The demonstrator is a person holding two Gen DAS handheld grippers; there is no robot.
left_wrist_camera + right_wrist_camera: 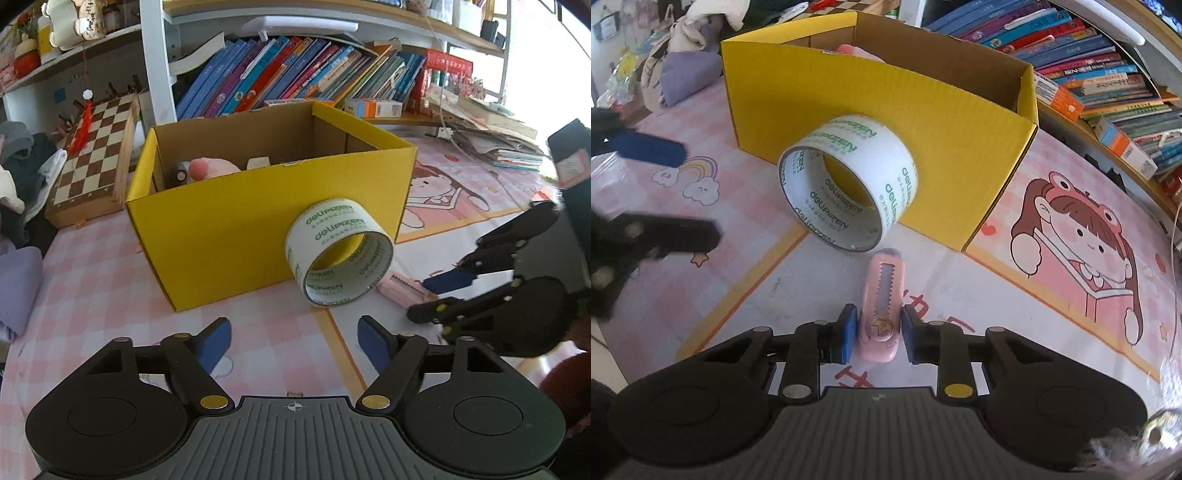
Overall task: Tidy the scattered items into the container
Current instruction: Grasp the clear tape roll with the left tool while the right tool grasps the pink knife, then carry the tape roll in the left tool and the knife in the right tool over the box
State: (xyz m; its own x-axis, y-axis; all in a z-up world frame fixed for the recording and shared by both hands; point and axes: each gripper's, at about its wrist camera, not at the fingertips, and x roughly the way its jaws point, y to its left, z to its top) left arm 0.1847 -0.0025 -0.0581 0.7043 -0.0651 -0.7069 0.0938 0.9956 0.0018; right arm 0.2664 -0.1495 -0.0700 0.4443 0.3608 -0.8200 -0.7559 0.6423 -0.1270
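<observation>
Lying between the right tongs (pixel 878 334), a pink box cutter (pixel 881 310) is flanked, contact unclear; the left tongs (pixel 294 341) are held released behind the tape roll (pixel 338 253).

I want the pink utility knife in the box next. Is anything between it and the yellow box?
Yes. The roll of tape stands on its edge against the yellow box, directly ahead of the pink utility knife, which lies between the right claw fingers. The box's near wall also rises ahead, so the knife likely must go over both.
</observation>
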